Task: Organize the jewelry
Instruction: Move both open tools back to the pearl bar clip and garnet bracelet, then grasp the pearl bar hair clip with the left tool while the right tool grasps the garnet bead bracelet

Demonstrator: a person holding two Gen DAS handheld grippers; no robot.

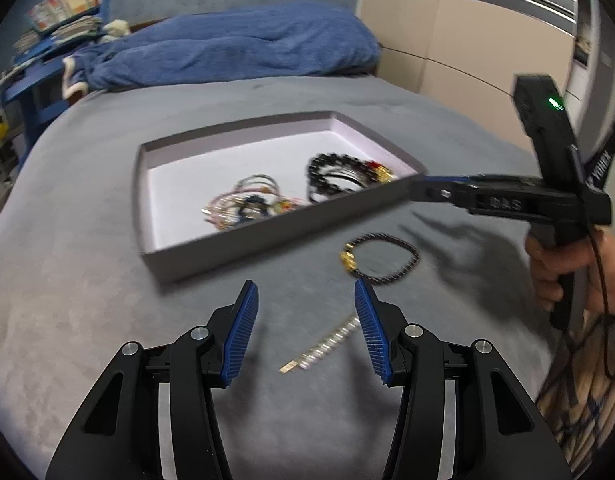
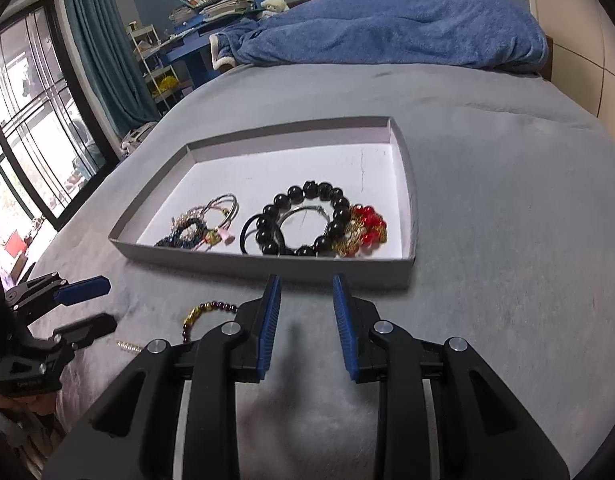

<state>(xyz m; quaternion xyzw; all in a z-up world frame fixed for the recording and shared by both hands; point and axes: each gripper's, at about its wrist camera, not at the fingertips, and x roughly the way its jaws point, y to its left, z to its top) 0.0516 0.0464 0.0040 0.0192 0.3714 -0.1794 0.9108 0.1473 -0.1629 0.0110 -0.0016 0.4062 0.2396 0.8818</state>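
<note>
The left gripper [image 1: 305, 292] hung over the grey bed [image 1: 87, 280] with its jaws apart and nothing between them; the right gripper [image 2: 306, 292] likewise stood apart and empty. A dark beaded bracelet [image 1: 381, 258] and a pale bar clasp [image 1: 323, 348] lay outside the shallow box [image 2: 267, 268]; other bracelets [image 2: 307, 220] lay inside.

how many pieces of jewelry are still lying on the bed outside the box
2: a dark beaded bracelet with a gold charm just in front of the grey box, and a pale bead strip nearer, between the open left gripper's fingers. More could be hidden behind the grippers.
</note>
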